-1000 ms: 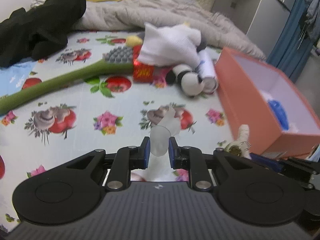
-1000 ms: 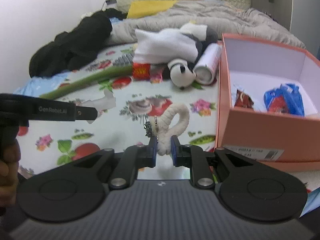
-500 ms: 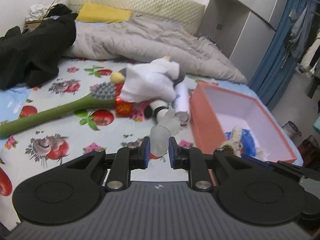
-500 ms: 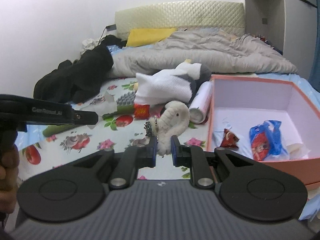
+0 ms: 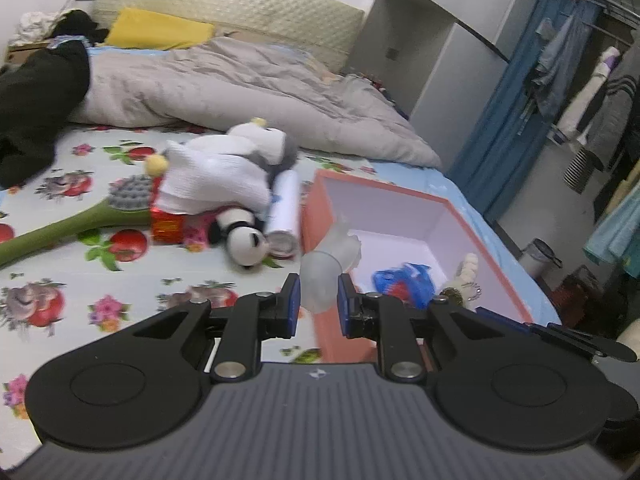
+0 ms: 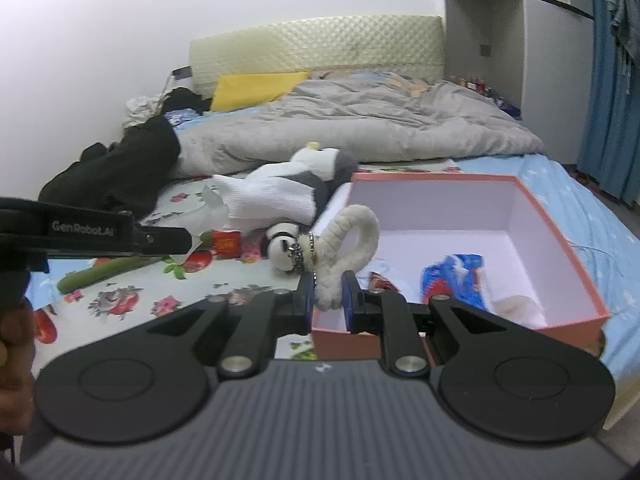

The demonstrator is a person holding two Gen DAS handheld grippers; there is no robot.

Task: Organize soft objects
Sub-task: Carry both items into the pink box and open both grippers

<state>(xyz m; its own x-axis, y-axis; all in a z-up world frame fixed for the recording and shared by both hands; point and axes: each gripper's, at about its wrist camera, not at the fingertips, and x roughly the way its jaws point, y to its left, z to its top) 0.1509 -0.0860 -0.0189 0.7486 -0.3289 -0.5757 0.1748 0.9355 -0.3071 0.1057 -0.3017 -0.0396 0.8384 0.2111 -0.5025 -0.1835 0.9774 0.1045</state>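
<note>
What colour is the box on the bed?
The box is salmon-orange outside and pale lilac-white inside, clearest in the right wrist view.

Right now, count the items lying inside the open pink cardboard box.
3, possibly more hidden behind the grippers. In the pink cardboard box: a blue and red plastic packet mid-floor, a small red wrapper at its left, and a whitish soft item near the front right corner.

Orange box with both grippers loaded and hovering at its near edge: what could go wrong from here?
1. The left gripper pinches only the base of the translucent white soft piece; it may slip and land on the floral bedsheet, missing the orange cardboard box.
2. The cream rope loop with metal rings in the right gripper could snag the box's near wall.
3. The grippers sit close together and could collide.
</note>
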